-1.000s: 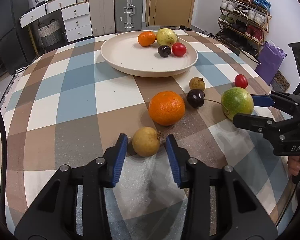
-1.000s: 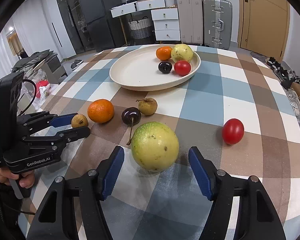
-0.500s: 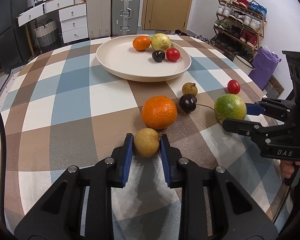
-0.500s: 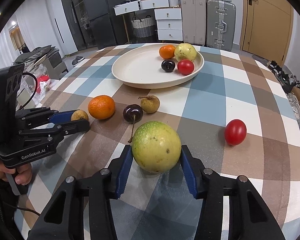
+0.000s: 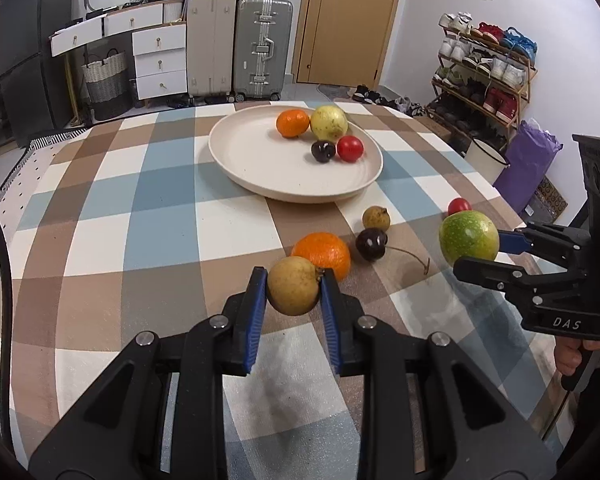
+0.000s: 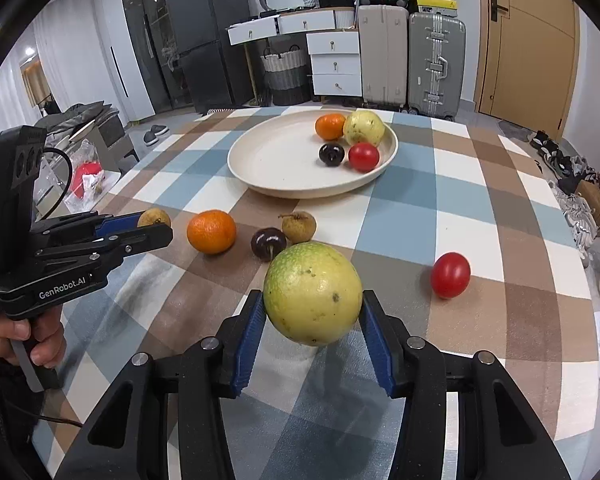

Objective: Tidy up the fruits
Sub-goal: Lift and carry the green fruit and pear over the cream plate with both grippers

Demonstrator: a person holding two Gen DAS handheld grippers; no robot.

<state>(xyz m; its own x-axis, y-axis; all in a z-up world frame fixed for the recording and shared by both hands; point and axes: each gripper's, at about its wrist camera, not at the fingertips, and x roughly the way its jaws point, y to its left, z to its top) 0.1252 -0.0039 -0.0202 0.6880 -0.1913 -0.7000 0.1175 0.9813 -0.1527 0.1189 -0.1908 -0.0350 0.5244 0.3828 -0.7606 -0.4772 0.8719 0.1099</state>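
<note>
blue pads of the left hand-held gripper [image 5: 293, 292] are clamped on a small tan fruit [image 5: 293, 291], and a large green fruit [image 6: 313, 293] is pinched by the right hand-held gripper [image 6: 313, 312]; both are held just above the checked bench [image 5: 160, 232], short of the plate [image 5: 260, 176]. either round fruit could be squeezed out, since only curved sides are gripped. no long axis is shown by either.
</note>
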